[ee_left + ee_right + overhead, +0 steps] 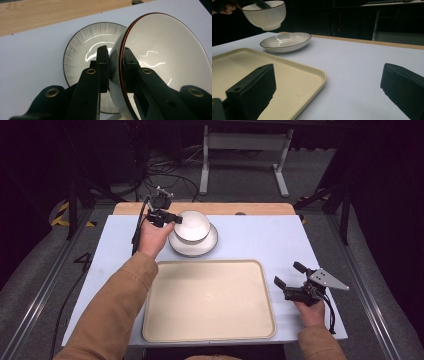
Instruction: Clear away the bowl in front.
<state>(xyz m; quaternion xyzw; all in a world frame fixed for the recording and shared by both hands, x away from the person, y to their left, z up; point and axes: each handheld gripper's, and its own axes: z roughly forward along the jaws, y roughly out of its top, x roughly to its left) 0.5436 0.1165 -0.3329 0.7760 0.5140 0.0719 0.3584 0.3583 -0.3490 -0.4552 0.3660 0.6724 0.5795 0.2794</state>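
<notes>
High view: left gripper (169, 217) pinches the rim of the white bowl (192, 226) above the plate (194, 246), beyond the tray (208, 332); right gripper (291, 276), jaws spread, rests right of the tray.

Left gripper view: jaws clamp only the bowl's (165, 62) thin, glazed rim, so the tilted bowl could likely slip out.

Right gripper view: bowl (265, 14) hangs clear above the plate (285, 41); a drop would probably chip both.

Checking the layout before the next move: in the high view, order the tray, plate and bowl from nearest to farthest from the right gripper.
From the right gripper:
1. Tray, just to its left.
2. Plate, farther back and left.
3. Bowl, lifted over the plate's far-left side, clamped by the left gripper.
</notes>
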